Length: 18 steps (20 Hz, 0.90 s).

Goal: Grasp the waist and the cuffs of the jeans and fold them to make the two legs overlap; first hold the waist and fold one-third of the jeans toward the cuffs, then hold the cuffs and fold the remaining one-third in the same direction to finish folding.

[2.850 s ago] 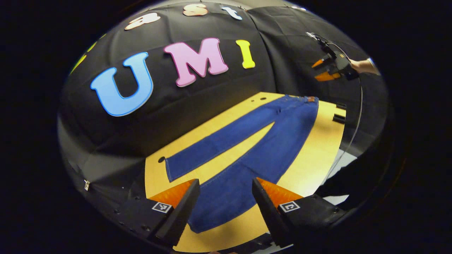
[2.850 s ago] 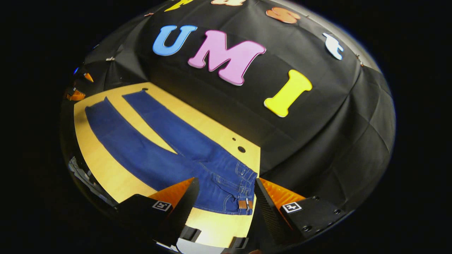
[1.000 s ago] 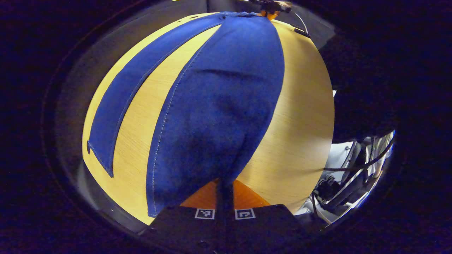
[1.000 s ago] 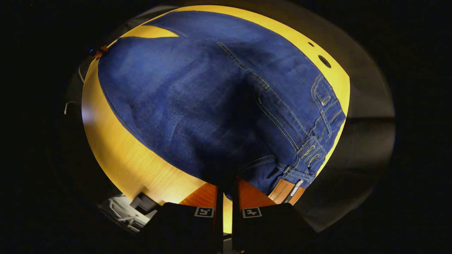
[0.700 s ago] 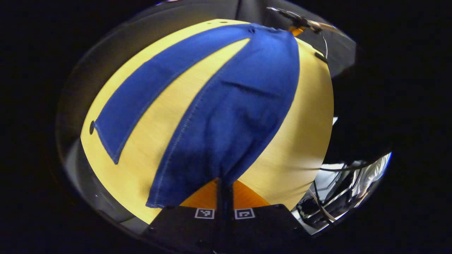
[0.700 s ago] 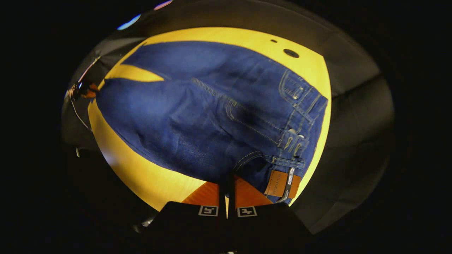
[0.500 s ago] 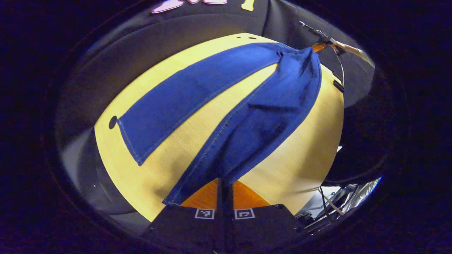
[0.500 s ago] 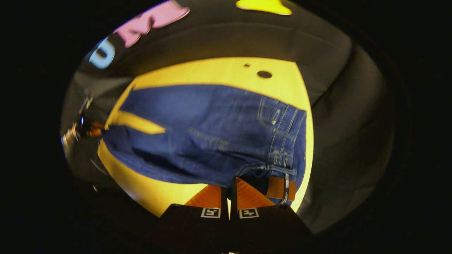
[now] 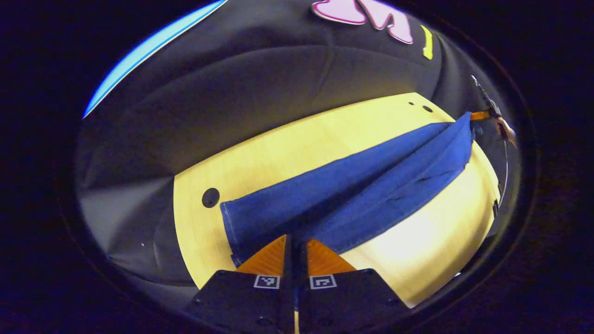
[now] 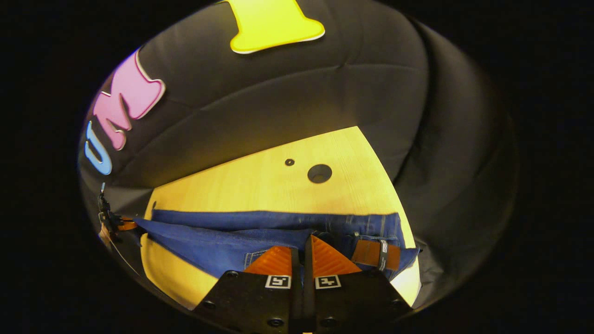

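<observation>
Between closed jaws, jeans (image 9: pixel 352 199) cuff, waist

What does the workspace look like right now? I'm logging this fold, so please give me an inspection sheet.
Surface: wooden table, with round holes near its far edge.
Job's things: jeans, near leg lifted over the far one; waist and cuff end raised.
Clutter: nothing seen.
Grippers: left hand-held gripper shut on the cuff; right hand-held gripper shut on the waist beside the leather patch.
Cables: thin cable trailing from the far gripper.
Surroundings: black cloth wall.
</observation>
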Each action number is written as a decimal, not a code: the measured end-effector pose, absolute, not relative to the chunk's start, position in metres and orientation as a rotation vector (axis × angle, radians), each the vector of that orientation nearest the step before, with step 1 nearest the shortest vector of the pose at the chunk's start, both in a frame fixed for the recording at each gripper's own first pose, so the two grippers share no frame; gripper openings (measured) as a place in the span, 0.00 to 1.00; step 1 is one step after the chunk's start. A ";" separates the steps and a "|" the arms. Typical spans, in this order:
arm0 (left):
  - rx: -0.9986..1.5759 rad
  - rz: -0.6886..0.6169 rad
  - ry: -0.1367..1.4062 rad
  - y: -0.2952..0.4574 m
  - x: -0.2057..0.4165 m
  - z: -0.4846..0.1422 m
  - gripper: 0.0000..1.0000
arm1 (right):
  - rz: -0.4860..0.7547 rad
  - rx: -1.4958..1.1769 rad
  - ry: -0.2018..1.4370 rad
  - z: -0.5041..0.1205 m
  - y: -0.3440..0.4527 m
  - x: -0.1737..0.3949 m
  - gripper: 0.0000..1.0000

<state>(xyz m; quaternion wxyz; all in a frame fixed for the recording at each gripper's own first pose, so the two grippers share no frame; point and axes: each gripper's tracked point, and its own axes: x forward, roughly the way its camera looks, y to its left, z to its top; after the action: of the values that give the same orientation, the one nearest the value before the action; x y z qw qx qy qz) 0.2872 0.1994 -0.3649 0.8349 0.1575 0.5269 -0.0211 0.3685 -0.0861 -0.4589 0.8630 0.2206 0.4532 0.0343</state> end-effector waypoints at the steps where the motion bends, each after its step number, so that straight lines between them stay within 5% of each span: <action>1: 0.377 -0.010 1.142 0.208 0.292 -0.378 0.33 | 0.039 0.478 0.966 -0.476 -0.084 0.377 0.04; 3: 0.423 0.045 1.176 0.210 0.297 -0.391 0.44 | 0.002 0.495 0.997 -0.499 -0.076 0.383 0.04; 4: 0.448 0.073 1.183 0.219 0.298 -0.396 0.40 | -0.006 0.493 0.995 -0.511 -0.074 0.390 0.04; 6: 0.482 0.137 1.196 0.238 0.292 -0.387 0.54 | -0.034 0.499 0.987 -0.518 -0.075 0.397 0.05; 7: 0.481 0.175 1.185 0.244 0.291 -0.380 0.76 | -0.045 0.515 0.979 -0.519 -0.075 0.400 0.07; 9: 0.474 0.242 1.117 0.244 0.295 -0.361 0.85 | -0.050 0.553 0.952 -0.508 -0.076 0.405 0.16; 14: 0.299 0.239 0.802 0.197 0.310 -0.294 0.96 | -0.077 0.605 0.753 -0.433 -0.113 0.416 0.97; 18: 0.017 0.087 0.516 0.128 0.307 -0.212 0.96 | -0.221 0.629 0.886 -0.433 -0.152 0.353 0.97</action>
<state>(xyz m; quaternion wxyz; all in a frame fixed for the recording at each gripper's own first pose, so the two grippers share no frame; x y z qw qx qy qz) 0.3065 0.1281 -0.2125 0.9660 0.0086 0.2549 0.0432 0.3534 -0.1517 -0.4333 0.8503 0.2988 0.4205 -0.1048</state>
